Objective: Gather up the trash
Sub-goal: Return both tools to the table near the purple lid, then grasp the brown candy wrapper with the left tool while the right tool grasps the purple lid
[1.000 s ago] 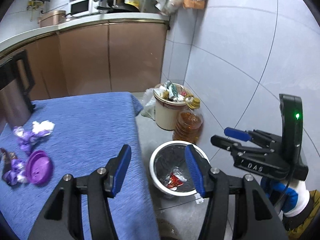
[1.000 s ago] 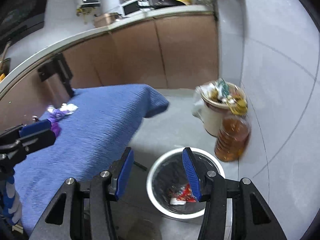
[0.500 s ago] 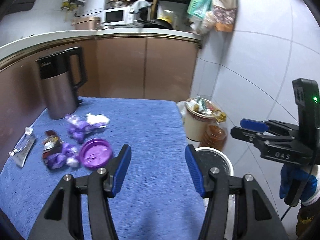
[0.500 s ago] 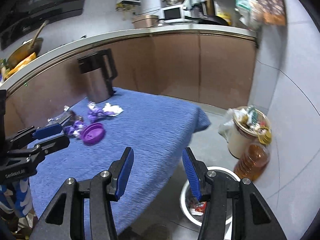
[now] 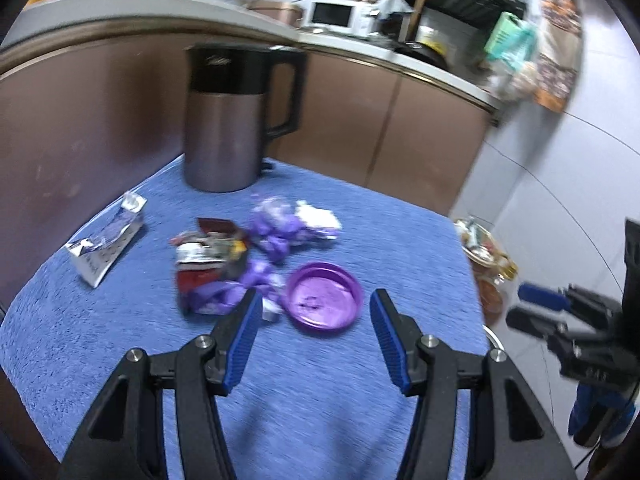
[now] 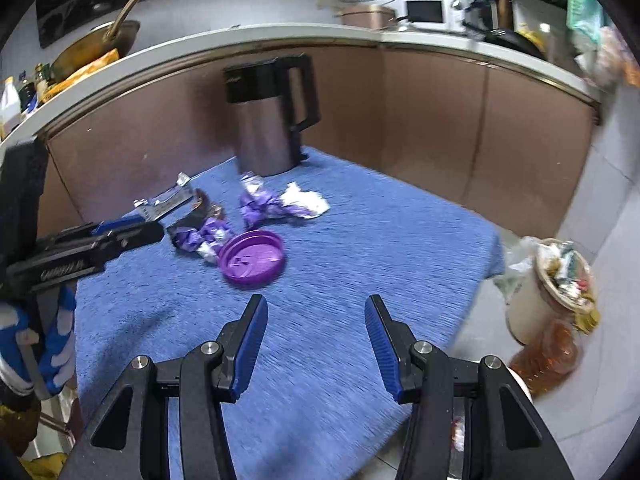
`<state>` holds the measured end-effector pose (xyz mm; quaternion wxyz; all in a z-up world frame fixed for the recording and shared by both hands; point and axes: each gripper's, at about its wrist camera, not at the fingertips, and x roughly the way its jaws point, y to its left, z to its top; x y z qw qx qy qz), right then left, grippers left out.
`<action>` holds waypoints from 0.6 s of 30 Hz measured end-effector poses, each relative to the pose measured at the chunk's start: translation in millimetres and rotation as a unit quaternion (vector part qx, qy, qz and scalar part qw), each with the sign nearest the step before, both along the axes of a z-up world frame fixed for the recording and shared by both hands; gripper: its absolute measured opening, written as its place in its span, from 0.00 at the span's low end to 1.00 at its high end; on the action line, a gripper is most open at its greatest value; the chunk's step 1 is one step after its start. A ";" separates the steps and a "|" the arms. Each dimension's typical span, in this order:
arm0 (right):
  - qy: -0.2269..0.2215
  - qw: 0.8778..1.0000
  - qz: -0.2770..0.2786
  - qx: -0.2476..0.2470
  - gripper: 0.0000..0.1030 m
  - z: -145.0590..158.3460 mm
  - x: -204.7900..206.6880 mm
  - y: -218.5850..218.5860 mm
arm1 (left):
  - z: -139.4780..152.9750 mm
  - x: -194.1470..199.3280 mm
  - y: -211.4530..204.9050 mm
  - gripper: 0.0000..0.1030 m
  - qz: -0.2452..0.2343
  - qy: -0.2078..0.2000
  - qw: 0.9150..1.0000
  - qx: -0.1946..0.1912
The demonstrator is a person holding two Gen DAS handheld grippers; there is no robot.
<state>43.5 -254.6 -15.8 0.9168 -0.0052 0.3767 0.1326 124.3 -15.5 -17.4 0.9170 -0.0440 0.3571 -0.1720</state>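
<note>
Both the left gripper (image 5: 314, 322) and right gripper (image 6: 314, 326) are held wide open and empty, the left lined up on the lid (image 5: 323, 303), presumably for pickup.

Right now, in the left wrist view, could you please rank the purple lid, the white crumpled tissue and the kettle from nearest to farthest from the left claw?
1. Purple lid: just ahead of the left claw, between its fingertips.
2. White crumpled tissue: mid-table, beyond the lid.
3. Kettle: at the table's far edge, slightly left.
</note>
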 end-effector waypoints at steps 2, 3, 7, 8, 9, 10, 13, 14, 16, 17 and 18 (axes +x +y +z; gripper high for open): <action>0.010 1.000 0.017 0.006 0.47 -7.0 15.1 9.6 | -3.9 15.6 8.5 0.52 0.014 0.008 1.000 -0.002; 0.015 1.000 0.026 0.009 0.47 -11.0 23.6 15.1 | -5.4 22.7 10.9 0.52 0.021 0.010 1.000 0.001; 0.029 0.998 0.047 0.018 0.44 -25.2 55.6 32.2 | -11.3 53.5 12.6 0.52 0.036 0.020 0.999 0.018; 0.033 0.998 0.051 0.022 0.43 -28.3 61.5 34.5 | -14.4 63.3 12.0 0.52 0.041 0.025 0.999 0.024; 0.037 0.998 0.053 0.027 0.42 -31.8 68.9 37.2 | -16.1 70.5 10.1 0.52 0.044 0.029 0.998 0.028; 0.041 0.997 0.054 0.030 0.41 -35.6 76.7 39.8 | -18.7 77.8 9.4 0.52 0.046 0.034 0.998 0.032; 0.058 0.996 0.055 0.039 0.37 -50.5 102.6 48.7 | -28.5 99.0 5.6 0.52 0.053 0.046 0.996 0.045; 0.062 0.996 0.056 0.041 0.36 -54.3 107.3 49.4 | -32.5 106.1 3.9 0.52 0.055 0.052 0.996 0.051; 0.076 0.995 0.053 0.042 0.34 -65.9 120.5 53.6 | -38.2 114.6 2.0 0.52 0.056 0.058 0.995 0.058; 0.082 0.994 0.051 0.042 0.33 -71.8 125.5 54.8 | -40.9 118.0 1.6 0.51 0.057 0.060 0.995 0.061; 0.086 0.994 0.049 0.042 0.32 -75.0 129.1 55.5 | -43.4 120.7 1.2 0.51 0.059 0.063 0.994 0.061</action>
